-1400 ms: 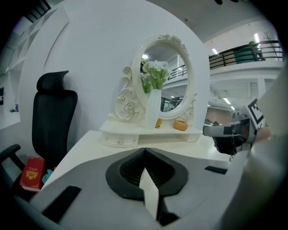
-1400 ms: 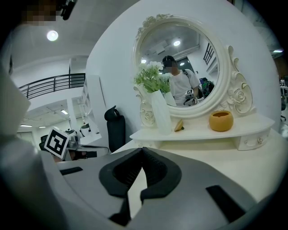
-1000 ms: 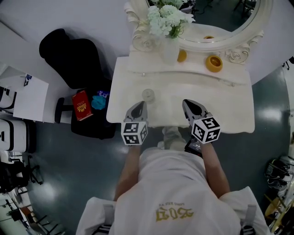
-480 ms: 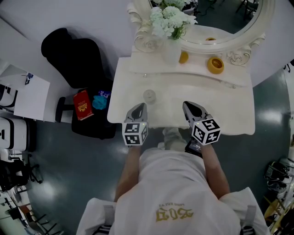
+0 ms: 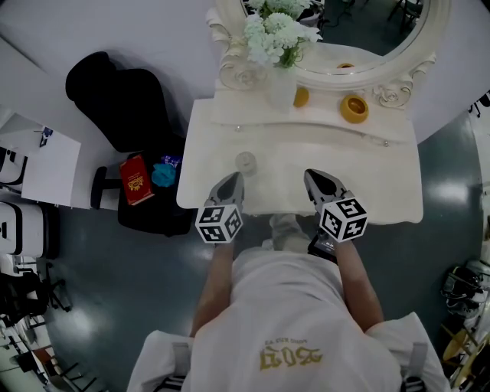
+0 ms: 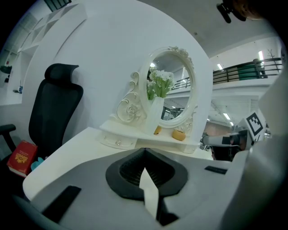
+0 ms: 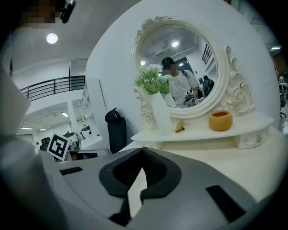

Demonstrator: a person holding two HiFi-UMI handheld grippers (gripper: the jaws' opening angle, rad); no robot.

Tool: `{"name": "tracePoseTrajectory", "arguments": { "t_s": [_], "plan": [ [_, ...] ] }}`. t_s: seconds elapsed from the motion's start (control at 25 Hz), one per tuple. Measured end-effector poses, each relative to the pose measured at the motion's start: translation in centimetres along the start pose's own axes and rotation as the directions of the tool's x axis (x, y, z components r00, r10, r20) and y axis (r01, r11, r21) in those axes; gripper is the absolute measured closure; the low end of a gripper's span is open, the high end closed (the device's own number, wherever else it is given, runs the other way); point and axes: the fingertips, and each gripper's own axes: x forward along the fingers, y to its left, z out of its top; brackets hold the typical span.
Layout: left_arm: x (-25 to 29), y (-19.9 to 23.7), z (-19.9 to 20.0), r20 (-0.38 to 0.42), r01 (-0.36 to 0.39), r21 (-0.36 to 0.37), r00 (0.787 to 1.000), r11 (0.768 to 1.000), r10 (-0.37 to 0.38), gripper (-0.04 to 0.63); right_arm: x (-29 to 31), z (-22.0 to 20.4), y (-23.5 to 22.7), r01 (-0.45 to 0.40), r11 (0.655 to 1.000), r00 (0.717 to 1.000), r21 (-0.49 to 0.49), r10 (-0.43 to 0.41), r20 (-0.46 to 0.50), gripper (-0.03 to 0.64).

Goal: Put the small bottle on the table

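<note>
Pose: side by side over table (image 5: 375, 180) edge | left hand-held gripper (image 5: 235, 178) clenched, empty | right hand-held gripper (image 5: 311, 174) clenched, empty

A white table (image 5: 383, 191) with an oval mirror (image 5: 367, 31) stands at upper centre against a white wall (image 5: 138, 23). Black chair (image 5: 115, 96) upper left, glossy dark floor (image 5: 115, 306) below.

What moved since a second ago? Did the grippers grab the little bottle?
The left gripper twisted a little, and its marker cube slid slightly to the left. Nothing was grabbed or let go. The right gripper stayed put, and both grippers are shut and empty. The small bottle stayed standing on the table, just ahead of the left gripper.
</note>
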Motion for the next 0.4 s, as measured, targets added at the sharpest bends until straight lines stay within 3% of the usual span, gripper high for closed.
{"name": "tracePoseTrajectory", "arguments": {
  "t_s": [0.12,0.4],
  "plan": [
    [-0.02,-0.26,0.06,-0.005,0.021,0.006,1.000,1.000,-0.021,0.581,0.04,-0.05,0.06,0.001,1.000,1.000,0.001,-0.001,0.000,0.604],
    [0.22,0.25,-0.48,-0.049,-0.021,0.076,0.998,0.997,0.025,0.581,0.26,0.03,-0.02,0.003,1.000,1.000,0.007,-0.003,0.004,0.604]
  ]
}}
